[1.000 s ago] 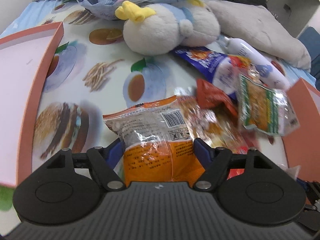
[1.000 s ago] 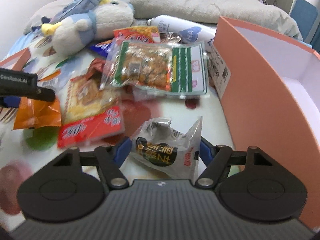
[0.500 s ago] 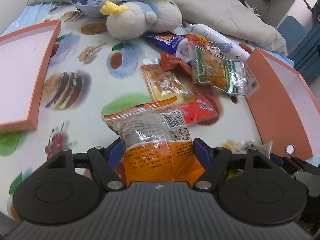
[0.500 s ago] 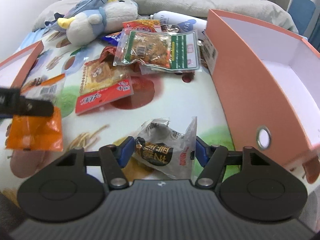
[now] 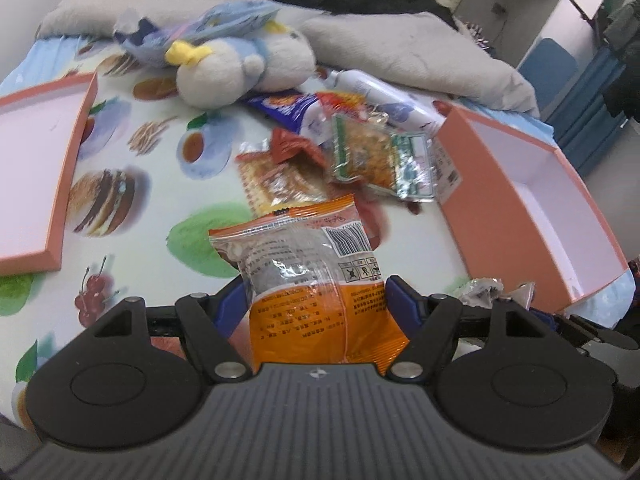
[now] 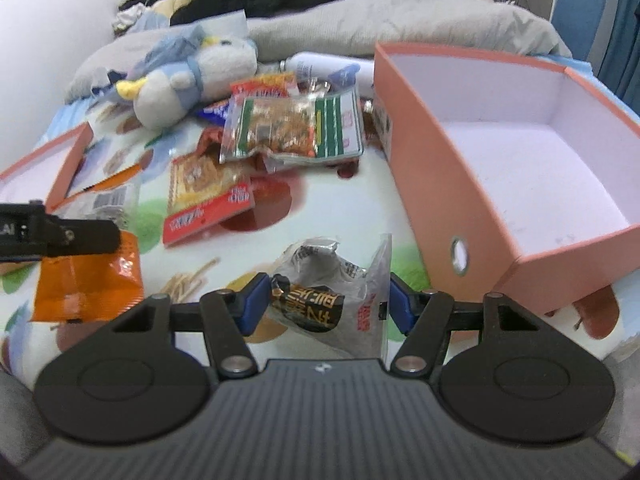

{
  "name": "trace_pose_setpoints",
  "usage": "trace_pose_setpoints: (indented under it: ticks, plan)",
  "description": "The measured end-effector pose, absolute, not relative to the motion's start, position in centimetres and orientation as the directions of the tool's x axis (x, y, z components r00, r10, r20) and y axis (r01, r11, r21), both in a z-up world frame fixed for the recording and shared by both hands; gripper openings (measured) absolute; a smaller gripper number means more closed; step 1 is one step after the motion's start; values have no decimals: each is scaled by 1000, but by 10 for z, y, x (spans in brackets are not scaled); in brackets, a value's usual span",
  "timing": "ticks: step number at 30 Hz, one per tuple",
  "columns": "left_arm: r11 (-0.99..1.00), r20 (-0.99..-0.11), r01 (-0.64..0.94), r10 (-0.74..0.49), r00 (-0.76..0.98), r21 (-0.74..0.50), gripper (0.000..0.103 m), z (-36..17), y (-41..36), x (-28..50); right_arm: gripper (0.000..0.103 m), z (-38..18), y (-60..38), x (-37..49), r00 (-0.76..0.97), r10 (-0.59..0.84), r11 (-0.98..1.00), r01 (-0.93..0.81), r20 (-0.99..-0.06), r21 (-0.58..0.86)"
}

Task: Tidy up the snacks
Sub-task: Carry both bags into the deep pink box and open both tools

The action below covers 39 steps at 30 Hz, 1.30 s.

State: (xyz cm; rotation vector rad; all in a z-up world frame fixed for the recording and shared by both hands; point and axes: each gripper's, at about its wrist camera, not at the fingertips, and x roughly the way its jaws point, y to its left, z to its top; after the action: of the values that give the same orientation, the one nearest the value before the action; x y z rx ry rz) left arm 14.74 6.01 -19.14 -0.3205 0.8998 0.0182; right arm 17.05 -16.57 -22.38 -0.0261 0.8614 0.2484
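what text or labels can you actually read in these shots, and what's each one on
No text reads cleanly.
orange snack packet in the left gripper: barcode and fine print, too small.
black-and-clear snack packet in the right gripper: large gold characters, upside down, unclear.
red-edged packet: white characters, blurred.
green-striped packet: blurred.

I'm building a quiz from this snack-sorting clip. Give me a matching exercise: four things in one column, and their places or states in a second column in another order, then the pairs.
Things
1. orange packet
2. black-label packet
3. box
4. plush toy

States
A. open, nothing inside
B. held by the right gripper
C. lying at the far end of the snack pile
D. held by the left gripper

Pairs: 1-D, 2-B, 3-A, 4-C
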Motion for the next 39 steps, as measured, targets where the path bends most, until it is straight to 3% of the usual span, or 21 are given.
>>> trace_pose_setpoints:
  ticks: [22, 39]
  plan:
    - [956, -605, 14, -196, 771, -292, 76, -66, 7, 183, 64, -82, -221, 194, 805, 281, 960, -238, -522, 149]
    - [939, -567, 151, -310, 764, -310, 76, -43, -69, 251, 64, -78, -289, 233, 839, 217, 975, -165, -499, 148]
